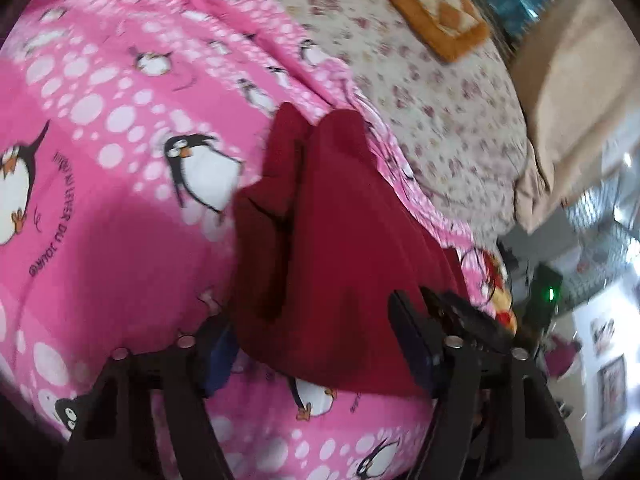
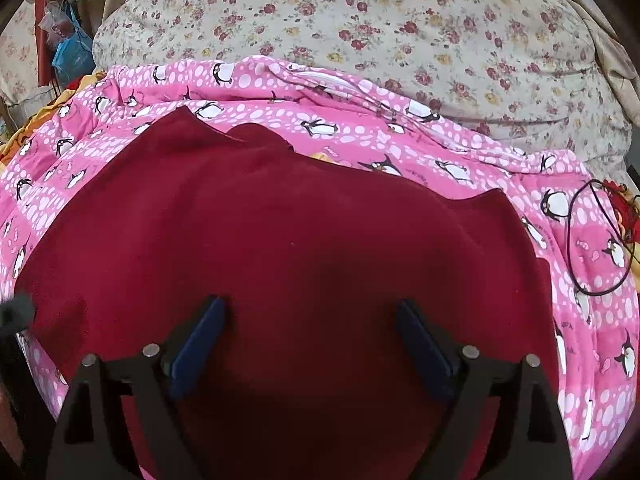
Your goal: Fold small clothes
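Observation:
A dark red garment [image 2: 288, 232] lies spread on a pink penguin-print blanket [image 2: 360, 120]. My right gripper [image 2: 310, 320] is open, its blue-padded jaws wide apart just above the garment's near part. In the left wrist view the garment [image 1: 340, 240] looks bunched with folds running away from me. My left gripper [image 1: 312, 332] is open with the cloth's near edge lying between its jaws; the left pad is partly hidden under the cloth. The other gripper [image 1: 472, 316] shows at the right by the cloth's edge.
The pink blanket [image 1: 100, 120] covers a bed with a floral sheet [image 2: 400, 20]. An orange checked cushion [image 1: 432, 4] lies at the far end. A thin black cord [image 2: 596, 240] loops on the blanket at right. The bed edge and room clutter [image 1: 580, 280] lie right.

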The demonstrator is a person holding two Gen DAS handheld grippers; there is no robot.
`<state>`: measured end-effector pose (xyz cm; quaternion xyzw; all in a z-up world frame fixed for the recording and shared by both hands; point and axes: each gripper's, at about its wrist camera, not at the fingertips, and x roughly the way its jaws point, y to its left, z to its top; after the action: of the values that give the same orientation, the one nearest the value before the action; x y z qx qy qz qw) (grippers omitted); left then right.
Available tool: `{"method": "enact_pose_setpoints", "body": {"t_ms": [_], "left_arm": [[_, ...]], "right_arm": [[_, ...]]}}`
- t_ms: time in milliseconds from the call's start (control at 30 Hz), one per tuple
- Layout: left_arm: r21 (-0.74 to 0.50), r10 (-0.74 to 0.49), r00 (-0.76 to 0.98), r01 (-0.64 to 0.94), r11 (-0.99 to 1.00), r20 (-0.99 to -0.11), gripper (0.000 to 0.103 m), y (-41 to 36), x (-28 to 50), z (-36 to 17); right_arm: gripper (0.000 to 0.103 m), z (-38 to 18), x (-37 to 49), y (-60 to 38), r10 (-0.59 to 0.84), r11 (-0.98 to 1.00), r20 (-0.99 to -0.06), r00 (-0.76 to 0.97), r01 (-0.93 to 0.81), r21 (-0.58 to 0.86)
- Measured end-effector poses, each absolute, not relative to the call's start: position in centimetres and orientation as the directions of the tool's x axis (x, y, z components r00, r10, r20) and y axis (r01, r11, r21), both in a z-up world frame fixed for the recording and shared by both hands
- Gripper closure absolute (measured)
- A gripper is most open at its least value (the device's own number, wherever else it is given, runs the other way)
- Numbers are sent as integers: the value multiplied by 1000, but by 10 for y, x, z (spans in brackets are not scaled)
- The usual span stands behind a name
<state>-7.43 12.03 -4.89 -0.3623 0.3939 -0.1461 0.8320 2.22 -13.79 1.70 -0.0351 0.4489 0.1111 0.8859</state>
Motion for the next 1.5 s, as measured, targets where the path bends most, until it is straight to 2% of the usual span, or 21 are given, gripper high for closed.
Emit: {"method": "enact_pose_setpoints", "body": {"t_ms": [33,67,133,167,200,300,400,500,600,667,767,867,1000,1133,1167,1200,1233,1300,1367,1500], "left_arm": [[-719,-525,649,-50,693,-551,48,120,-75,-49],[-707,-513,647,-57,705,-564,54,117,-76,-47],[-673,-468,639,-105,733,-610,71,117,-76,-45],[-666,-455,637,-125,736,-622,84,119,-77,-46],[-658,-439,636,-147,739,-635,92,123,-77,-47],[-621,-404,643,-146,770,-651,97,121,-78,-49],[-493,-312,670,-92,865,-674,99,104,-80,-41],[-279,-188,728,-5,960,-659,102,77,-86,-25],[-139,-133,795,62,988,-592,102,57,-96,-10],[-88,-132,827,101,991,-547,102,48,-101,-3],[-74,-153,842,134,988,-518,102,46,-101,0],[-85,-177,842,155,984,-510,103,44,-95,1],[-89,-204,845,184,979,-494,103,41,-93,4],[-101,-223,848,199,975,-481,103,40,-96,6],[-107,-227,848,201,974,-479,103,40,-98,6],[-116,-233,848,202,972,-477,103,41,-98,7],[-125,-237,848,202,971,-474,103,43,-99,7],[-150,-257,849,211,966,-462,103,47,-102,9],[-174,-283,850,228,958,-444,103,50,-105,13],[-178,-343,846,295,939,-408,103,45,-114,20]], "right_arm": [[12,17,22,-138,166,973,-803,572,-228,38],[12,19,22,-138,165,973,-803,573,-229,37],[12,26,22,-138,166,972,-791,589,-232,31],[12,38,19,-139,186,969,-760,623,-243,38],[12,48,18,-139,214,964,-732,647,-260,51],[12,76,32,-130,370,919,-684,628,-357,169],[12,84,69,-104,560,816,-695,451,-443,371],[12,77,115,-66,586,794,-739,333,-420,440],[12,57,160,-41,635,756,-746,200,-361,546],[13,44,179,-22,634,750,-766,106,-326,575],[18,30,194,13,504,816,-862,61,-361,451],[18,29,198,38,419,838,-907,44,-404,368],[18,24,198,71,238,842,-970,55,-509,178],[21,16,195,89,86,818,-992,95,-575,16],[29,14,195,90,64,816,-992,104,-578,-8],[43,13,197,87,47,823,-993,112,-568,-25],[49,14,198,83,53,831,-992,115,-556,-20],[80,20,202,68,92,850,-990,110,-527,20],[86,32,204,45,162,867,-981,105,-491,90],[87,67,199,-15,290,877,-949,124,-431,212]]}}
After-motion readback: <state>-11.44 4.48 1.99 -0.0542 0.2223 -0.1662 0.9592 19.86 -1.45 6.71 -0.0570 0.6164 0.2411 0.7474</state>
